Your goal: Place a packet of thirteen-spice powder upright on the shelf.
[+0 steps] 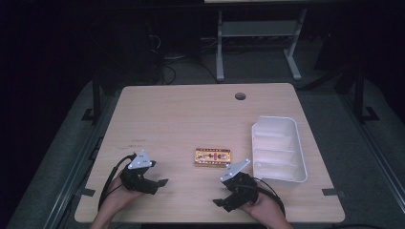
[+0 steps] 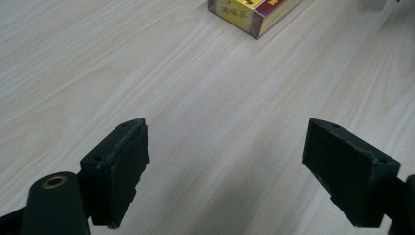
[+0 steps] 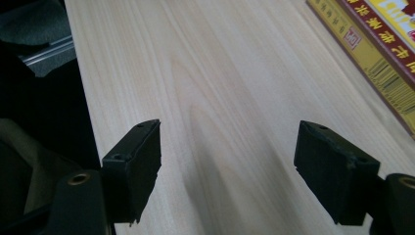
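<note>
Yellow-and-red carton [image 1: 212, 158] lies flat at table [image 1: 181, 114] centre, between both tools. Left gripper [image 1: 160, 182] at 7 o'clock, right gripper [image 1: 218, 202] at 5 o'clock, jaws of both apart, holding nothing. Carton looks light, stiff, glossy; likely best pinched across short sides. White ribbed tray [image 1: 278, 148] at 3 o'clock, apparently empty.

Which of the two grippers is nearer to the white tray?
The right gripper: it sits just beside the white tray, while the left gripper lies beyond the yellow box.
</note>
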Demonstrator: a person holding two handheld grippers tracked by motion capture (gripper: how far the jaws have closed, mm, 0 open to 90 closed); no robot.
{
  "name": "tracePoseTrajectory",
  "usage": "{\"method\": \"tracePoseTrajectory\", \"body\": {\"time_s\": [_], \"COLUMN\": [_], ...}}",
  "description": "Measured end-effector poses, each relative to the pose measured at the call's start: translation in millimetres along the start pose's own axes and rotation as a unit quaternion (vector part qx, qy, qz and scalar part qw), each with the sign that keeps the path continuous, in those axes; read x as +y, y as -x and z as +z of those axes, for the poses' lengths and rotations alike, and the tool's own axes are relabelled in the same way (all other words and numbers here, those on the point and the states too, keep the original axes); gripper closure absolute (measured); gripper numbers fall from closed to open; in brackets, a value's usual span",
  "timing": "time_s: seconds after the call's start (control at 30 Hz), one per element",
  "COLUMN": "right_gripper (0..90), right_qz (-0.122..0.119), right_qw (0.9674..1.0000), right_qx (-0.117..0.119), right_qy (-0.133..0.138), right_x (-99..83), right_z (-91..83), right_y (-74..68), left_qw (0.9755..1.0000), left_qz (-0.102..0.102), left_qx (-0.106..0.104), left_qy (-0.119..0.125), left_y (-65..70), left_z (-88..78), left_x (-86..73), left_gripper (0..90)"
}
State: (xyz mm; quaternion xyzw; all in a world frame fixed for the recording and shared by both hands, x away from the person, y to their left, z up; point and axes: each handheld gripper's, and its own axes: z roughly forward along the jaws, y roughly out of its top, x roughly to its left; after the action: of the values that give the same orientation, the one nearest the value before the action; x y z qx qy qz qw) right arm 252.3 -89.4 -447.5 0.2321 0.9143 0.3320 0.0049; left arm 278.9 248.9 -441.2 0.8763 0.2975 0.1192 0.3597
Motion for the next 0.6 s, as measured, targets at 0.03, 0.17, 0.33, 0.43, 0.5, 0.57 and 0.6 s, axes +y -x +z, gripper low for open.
{"method": "tracePoseTrajectory", "body": {"time_s": [0.03, 0.17, 0.33, 0.43, 0.5, 0.57, 0.6], "right_gripper": [25.1, 25.1, 24.7, 24.7, 24.7, 24.7, 24.7], "right_qz": [-0.002, -0.006, -0.008, -0.012, -0.011, -0.013, -0.016], "right_qw": [1.0, 0.9999, 0.9999, 0.9999, 0.9998, 0.9998, 0.9998], "right_qx": [0.0, 0.008, 0.015, 0.01, 0.007, 0.007, 0.005], "right_qy": [-0.001, -0.001, 0.003, 0.003, 0.015, 0.012, 0.011], "right_x": [0.0, 0.2, 1.2, 1.5, 0.8, 0.5, 0.2], "right_z": [0.0, -2.0, -8.0, -11.4, -16.2, -17.5, -17.5], "right_y": [-0.6, -1.0, -0.1, 0.7, 2.0, 1.4, 1.4], "left_qw": [1.0, 0.9998, 0.9984, 0.9971, 0.9959, 0.9939, 0.9928], "left_qz": [0.004, 0.017, 0.05, 0.072, 0.085, 0.102, 0.111], "left_qx": [-0.002, -0.01, -0.024, -0.023, -0.029, -0.039, -0.042], "left_qy": [0.0, 0.003, 0.002, -0.006, -0.009, -0.013, -0.015], "left_y": [0.3, 5.7, 11.4, 13.8, 14.7, 16.2, 16.9], "left_z": [-0.4, -0.6, 3.3, 6.3, 9.7, 16.4, 19.0], "left_x": [0.8, 6.9, 24.0, 33.6, 44.1, 58.7, 62.8], "left_gripper": [16.7, 16.7, 16.8, 16.8, 16.8, 16.8, 16.9]}}
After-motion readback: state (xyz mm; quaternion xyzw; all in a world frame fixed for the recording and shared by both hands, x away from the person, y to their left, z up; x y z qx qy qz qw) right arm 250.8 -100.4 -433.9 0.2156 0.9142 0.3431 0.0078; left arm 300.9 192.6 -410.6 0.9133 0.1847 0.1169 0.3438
